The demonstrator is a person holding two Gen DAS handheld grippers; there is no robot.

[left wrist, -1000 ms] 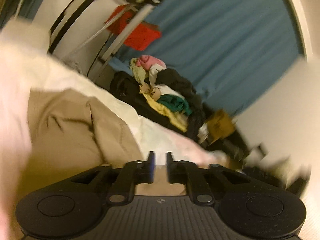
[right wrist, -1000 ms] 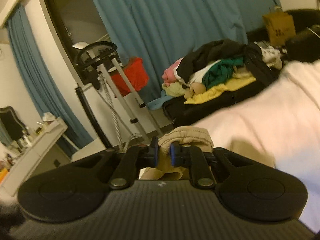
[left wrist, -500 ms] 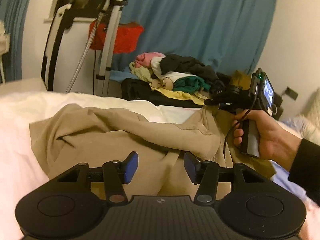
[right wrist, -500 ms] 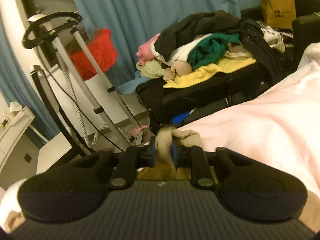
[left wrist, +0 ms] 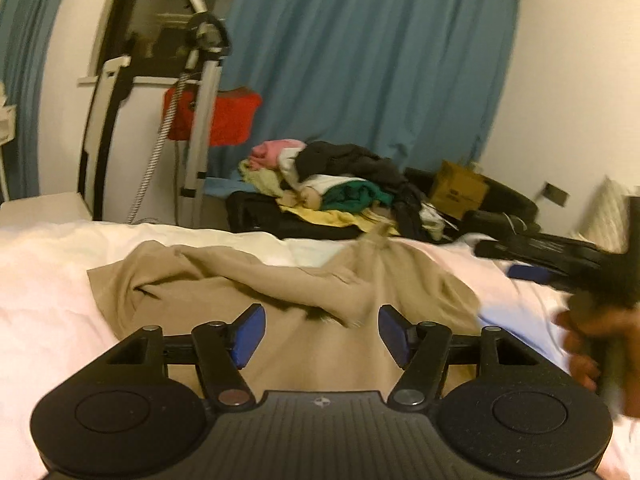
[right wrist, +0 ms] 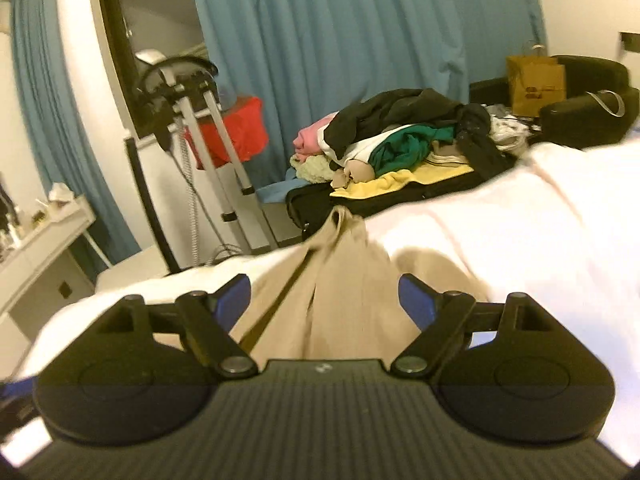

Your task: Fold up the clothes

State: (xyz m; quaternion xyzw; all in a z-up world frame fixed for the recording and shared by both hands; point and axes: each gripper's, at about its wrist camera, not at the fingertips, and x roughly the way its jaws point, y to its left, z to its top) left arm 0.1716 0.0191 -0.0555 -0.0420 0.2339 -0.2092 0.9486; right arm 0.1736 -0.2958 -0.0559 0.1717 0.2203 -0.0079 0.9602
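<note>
The crumpled beige fabric garment [left wrist: 280, 280] lay spread on the white-sheeted bed [left wrist: 44, 280], its folds bunched toward the middle. The left gripper [left wrist: 320, 334] hovered over the near edge of the cloth with its blue-padded fingers [left wrist: 249, 332] spread wide and holding nothing; half a second earlier they had already parted, and a second earlier they had been pressed together. The right gripper [right wrist: 325, 300] had changed more: half a second before, its fingers had pinched a bunch of the beige cloth, whereas now they stood released, wide apart, with the garment lying loose on the bed between and beyond them. In the left wrist view the right gripper showed as a dark blur at the right edge, drawn away from the cloth it had gripped. Beyond the bed, the heap of mixed coloured clothes [right wrist: 400, 140] sat unchanged before the blue curtain [right wrist: 340, 40].
</note>
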